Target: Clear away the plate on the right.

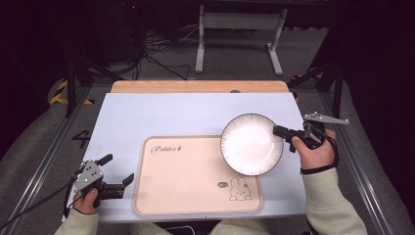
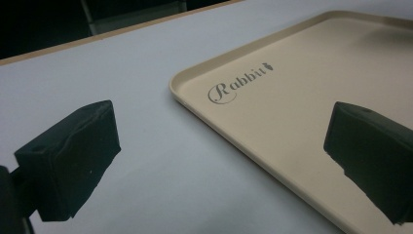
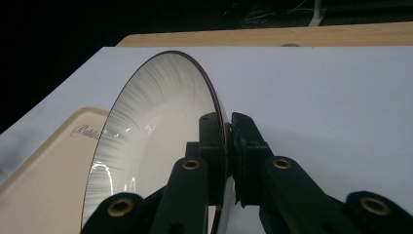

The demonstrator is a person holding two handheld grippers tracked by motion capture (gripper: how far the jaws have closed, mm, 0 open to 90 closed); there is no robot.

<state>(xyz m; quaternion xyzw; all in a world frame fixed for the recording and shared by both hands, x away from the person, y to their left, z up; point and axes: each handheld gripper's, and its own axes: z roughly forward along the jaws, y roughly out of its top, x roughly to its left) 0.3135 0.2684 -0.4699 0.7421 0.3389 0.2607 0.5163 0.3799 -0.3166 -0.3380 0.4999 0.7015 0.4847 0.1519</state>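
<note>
plate (image 1: 251,144), white with a dark rim, is clamped at its right edge by the closed right gripper (image 1: 283,131), above the far right corner of the beige tray (image 1: 191,196), face up. left gripper (image 1: 117,170) rests wide open, holding nothing, left of the tray on the white table (image 1: 147,112).

Left gripper (image 1: 117,169) low at near-left, jaws spread wide; right gripper (image 1: 280,130) pinched closed, pointing left, hand (image 1: 313,149) behind

Lab-type recording space. Dark surround, black curtain walls. Cables (image 1: 156,46) loose on grey floor; hazard tape (image 1: 61,93) at left; metal stand legs (image 1: 240,41) behind white-topped table (image 1: 195,115).
</note>
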